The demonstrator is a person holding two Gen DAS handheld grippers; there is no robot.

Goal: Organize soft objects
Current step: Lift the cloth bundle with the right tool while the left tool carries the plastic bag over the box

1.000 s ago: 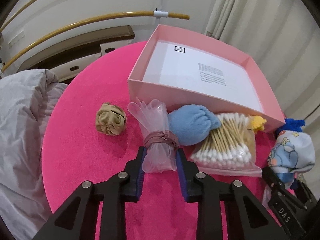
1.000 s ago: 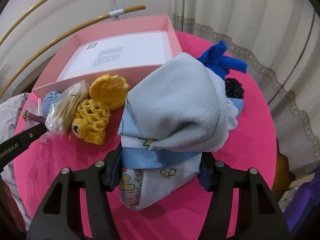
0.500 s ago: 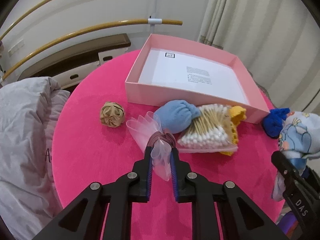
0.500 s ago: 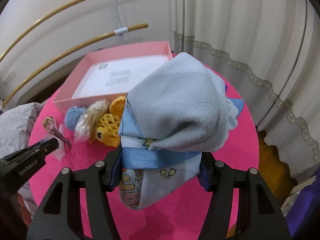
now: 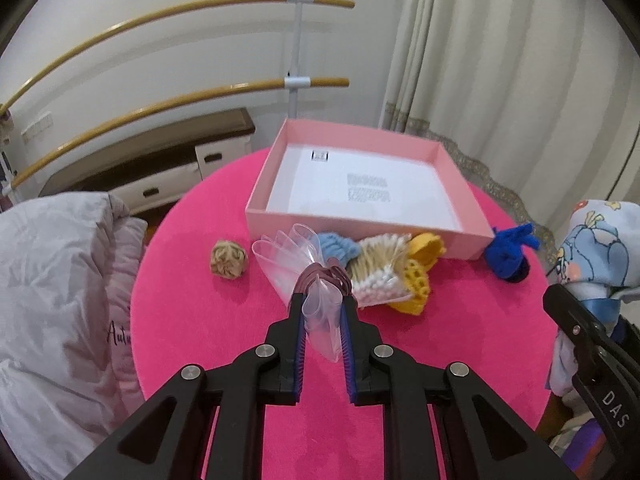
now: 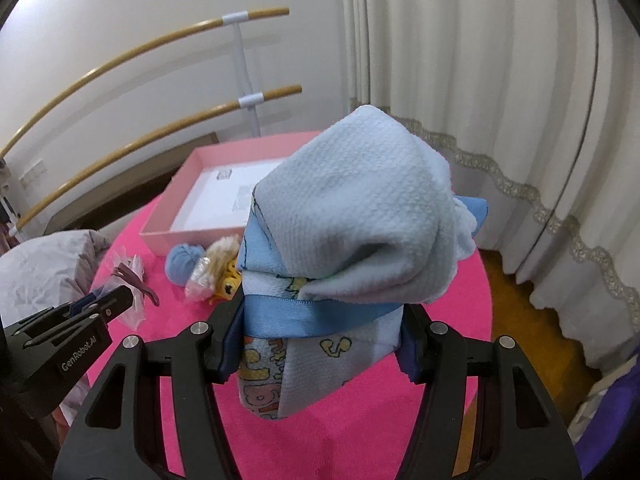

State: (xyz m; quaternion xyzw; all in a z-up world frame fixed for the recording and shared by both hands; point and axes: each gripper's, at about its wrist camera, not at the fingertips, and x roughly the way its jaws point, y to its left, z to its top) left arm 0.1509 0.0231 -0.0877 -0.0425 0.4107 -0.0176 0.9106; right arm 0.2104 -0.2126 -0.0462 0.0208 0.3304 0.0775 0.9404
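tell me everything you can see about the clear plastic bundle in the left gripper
The clear plastic bundle is a sheaf of thin, see-through soft plastic pieces, cinched in the middle by a dark mauve band. Its rounded ends fan out toward the pink box; its near end sits pinched between the blue pads of the left gripper, which is shut on it. It looks lifted clear of the pink tabletop, tilted, with nothing else visibly touching it.

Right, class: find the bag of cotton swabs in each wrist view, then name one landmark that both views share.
Left wrist view: the swab bag lies just above centre, in front of the pink box, between a light blue ball and a yellow knit.
Right wrist view: swab bag left of centre, partly behind the towel roll.
Shared landmark: the pink box.
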